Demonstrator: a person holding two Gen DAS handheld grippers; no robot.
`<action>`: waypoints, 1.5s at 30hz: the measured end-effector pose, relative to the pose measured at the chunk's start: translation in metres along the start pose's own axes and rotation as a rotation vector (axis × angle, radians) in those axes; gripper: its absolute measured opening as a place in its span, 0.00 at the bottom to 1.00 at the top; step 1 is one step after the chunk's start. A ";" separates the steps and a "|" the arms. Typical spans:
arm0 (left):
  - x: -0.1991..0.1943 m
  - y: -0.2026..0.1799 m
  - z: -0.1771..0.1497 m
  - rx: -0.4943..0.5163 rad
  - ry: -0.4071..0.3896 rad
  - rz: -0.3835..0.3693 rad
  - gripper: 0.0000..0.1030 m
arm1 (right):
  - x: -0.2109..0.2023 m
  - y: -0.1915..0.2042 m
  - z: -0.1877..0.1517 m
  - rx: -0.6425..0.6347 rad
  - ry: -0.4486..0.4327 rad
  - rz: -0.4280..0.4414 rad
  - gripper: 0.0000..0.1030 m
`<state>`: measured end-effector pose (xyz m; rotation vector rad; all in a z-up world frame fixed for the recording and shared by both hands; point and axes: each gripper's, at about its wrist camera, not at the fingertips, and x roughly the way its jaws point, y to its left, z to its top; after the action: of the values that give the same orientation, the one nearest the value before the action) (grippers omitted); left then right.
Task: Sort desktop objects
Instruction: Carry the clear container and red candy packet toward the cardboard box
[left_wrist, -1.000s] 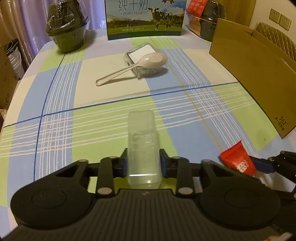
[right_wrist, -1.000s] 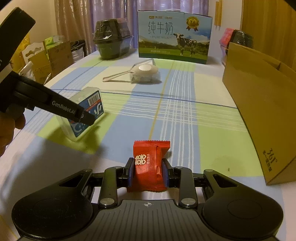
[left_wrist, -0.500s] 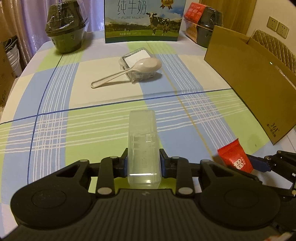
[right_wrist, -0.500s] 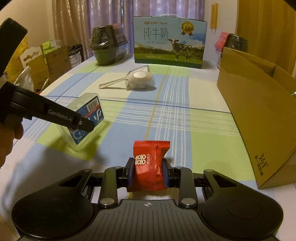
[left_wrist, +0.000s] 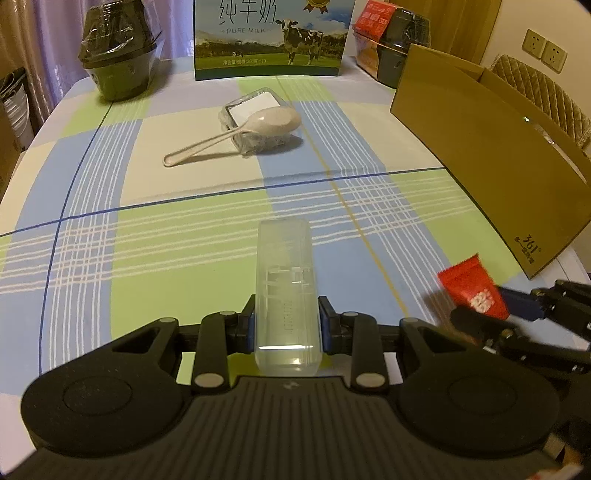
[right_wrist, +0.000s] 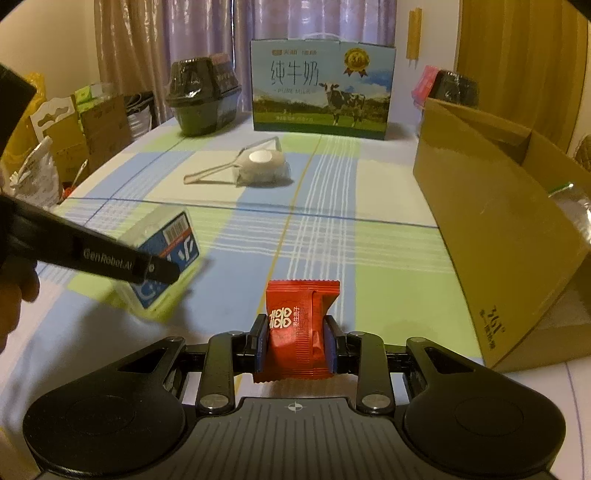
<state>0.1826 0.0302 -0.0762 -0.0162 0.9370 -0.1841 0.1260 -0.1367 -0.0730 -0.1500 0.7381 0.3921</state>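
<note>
From my feed, the cardboard box runs off the frame at three o'clock, its inside hidden. The clear case blurs behind the left gripper. The milk carton is cropped at twelve o'clock.

Purple curtains, cream wall, wall sockets, dim warm light

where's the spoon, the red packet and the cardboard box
spoon (left_wrist: 271, 122), left wrist view, on its bowl
red packet (right_wrist: 297, 325), right wrist view, on its printed front
cardboard box (right_wrist: 491, 236), right wrist view, on its near side wall
</note>
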 end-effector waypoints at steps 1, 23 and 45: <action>-0.002 0.000 -0.001 -0.001 -0.002 0.005 0.25 | -0.003 -0.001 0.001 0.002 -0.003 -0.001 0.27; -0.093 -0.058 -0.013 -0.126 -0.098 0.011 0.25 | -0.076 -0.033 0.007 0.073 -0.101 -0.016 0.27; -0.113 -0.106 -0.008 -0.066 -0.102 -0.012 0.25 | -0.119 -0.074 0.002 0.130 -0.149 -0.049 0.27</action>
<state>0.0955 -0.0547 0.0192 -0.0912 0.8406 -0.1620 0.0771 -0.2387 0.0091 -0.0163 0.6100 0.3039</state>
